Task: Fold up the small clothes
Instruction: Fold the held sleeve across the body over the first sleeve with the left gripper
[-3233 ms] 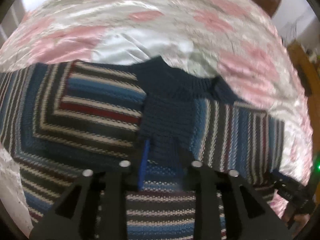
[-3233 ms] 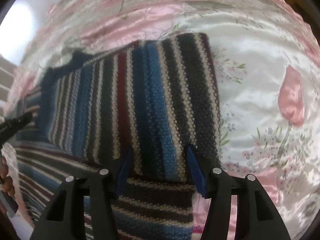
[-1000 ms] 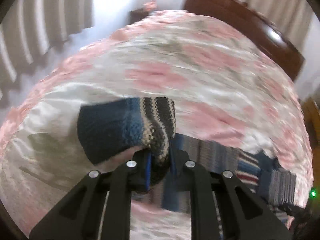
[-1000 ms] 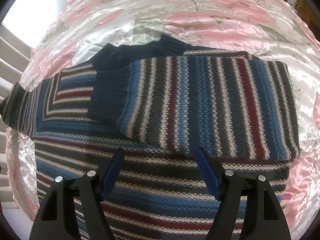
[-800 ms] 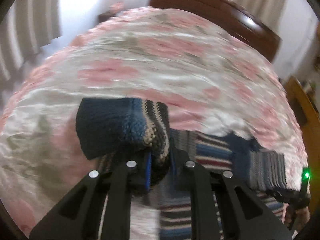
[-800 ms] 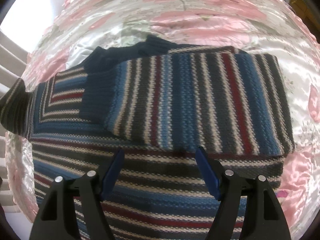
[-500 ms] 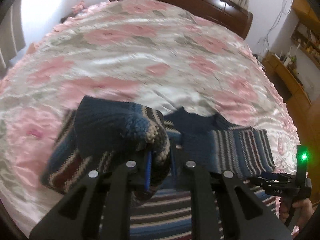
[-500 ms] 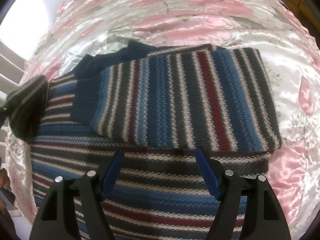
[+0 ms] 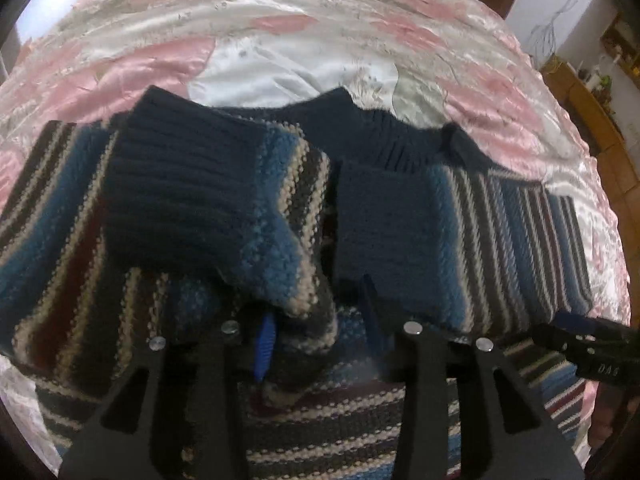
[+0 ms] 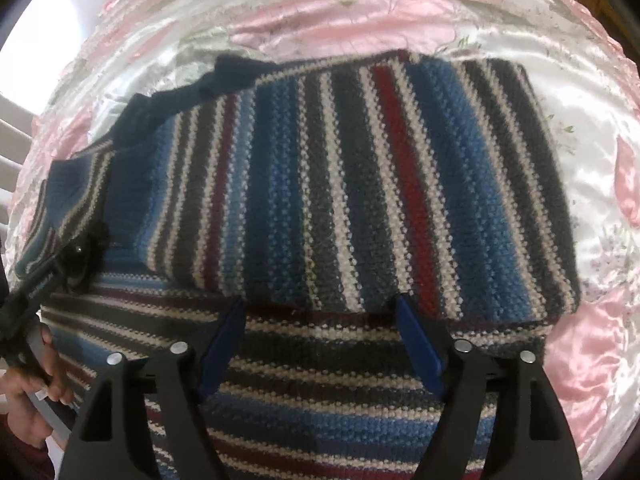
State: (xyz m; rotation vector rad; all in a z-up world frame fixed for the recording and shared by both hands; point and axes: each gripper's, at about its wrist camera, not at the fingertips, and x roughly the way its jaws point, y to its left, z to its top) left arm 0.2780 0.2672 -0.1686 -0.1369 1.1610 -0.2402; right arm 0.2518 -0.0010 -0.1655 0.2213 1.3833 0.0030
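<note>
R claw [image 10: 320,336] open over striped sweater [image 10: 340,184] w/ sleeve folded across.

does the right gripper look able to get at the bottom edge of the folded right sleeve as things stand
Probably yes: the right gripper is open, its fingers straddle the sleeve's lower edge, and nothing lies between them.

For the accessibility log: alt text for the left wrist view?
The left hand-held gripper is open beside a sleeve cuff laid over a striped knit sweater on a pink floral bedspread. The other sleeve is already folded.
</note>
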